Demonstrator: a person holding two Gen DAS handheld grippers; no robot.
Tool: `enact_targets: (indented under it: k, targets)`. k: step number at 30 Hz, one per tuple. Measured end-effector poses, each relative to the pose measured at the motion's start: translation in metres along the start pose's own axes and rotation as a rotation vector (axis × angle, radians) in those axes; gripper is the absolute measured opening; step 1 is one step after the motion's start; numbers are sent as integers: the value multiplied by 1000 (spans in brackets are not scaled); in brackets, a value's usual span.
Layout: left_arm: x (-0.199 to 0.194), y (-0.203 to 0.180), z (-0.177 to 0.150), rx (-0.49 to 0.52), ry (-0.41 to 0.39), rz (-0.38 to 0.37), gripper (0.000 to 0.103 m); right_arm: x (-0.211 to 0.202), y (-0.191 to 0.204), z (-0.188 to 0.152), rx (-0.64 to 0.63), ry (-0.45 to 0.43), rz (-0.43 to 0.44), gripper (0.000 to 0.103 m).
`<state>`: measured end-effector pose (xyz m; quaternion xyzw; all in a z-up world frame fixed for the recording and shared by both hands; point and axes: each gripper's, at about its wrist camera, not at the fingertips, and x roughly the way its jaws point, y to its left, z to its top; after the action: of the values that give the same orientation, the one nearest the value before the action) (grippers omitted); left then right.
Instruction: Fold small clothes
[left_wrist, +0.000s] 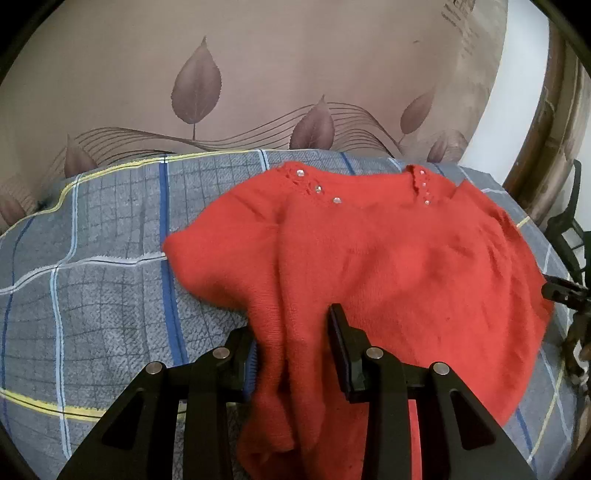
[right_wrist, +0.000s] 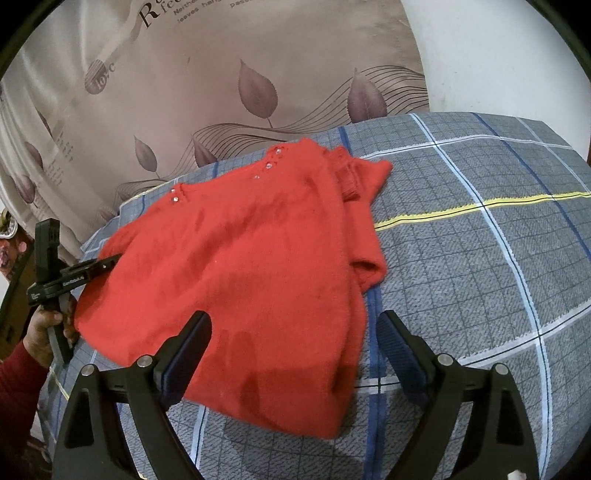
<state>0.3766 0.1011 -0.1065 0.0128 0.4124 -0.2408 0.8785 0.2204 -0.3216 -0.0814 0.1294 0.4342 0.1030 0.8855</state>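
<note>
Left wrist view, nearest the lens: the left gripper (left_wrist: 291, 350) has its black fingers pinched on a bunched fold of the red sweater (left_wrist: 388, 266), the cloth squeezed between a ribbed blue pad and a smooth dark one. The sweater is soft, fuzzy knit, its lower edge rumpled and cut off by the bottom of the frame. Further out it spreads across a grey checked bedcover (left_wrist: 92, 277) with a coarse weave and blue, white and yellow lines. Its scalloped neckline, set with small shiny studs, lies at the far side, and one short sleeve bulges out to the left. Behind hangs a smooth beige curtain (left_wrist: 258, 74) printed with brown leaves.

Right wrist view: the right gripper (right_wrist: 295, 347) stands wide apart, straddling the sweater's near edge without pressing it; the bedcover shows beneath. The other sleeve is folded over on the right. At the far left a hand (right_wrist: 44, 328) in a red cuff holds the left gripper, whose tips vanish under the sweater's edge. Curtain lettering is too cropped to read.
</note>
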Motion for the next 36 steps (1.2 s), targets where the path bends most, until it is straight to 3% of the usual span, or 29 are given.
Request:
enact_targets:
  k: [15, 21, 26, 36]
  targets:
    - [1, -2, 0, 21, 3, 18, 34, -8, -4, -1, 18, -43, 32, 95]
    - [1, 1, 7, -35, 38, -23, 22, -13, -7, -1, 28, -67, 58, 97]
    - [0, 10, 15, -127, 84, -69, 20, -18, -10, -3, 37, -94, 80, 99]
    - [-12, -10, 44, -188, 131, -65, 19, -25, -14, -4, 52, -135, 130, 100]
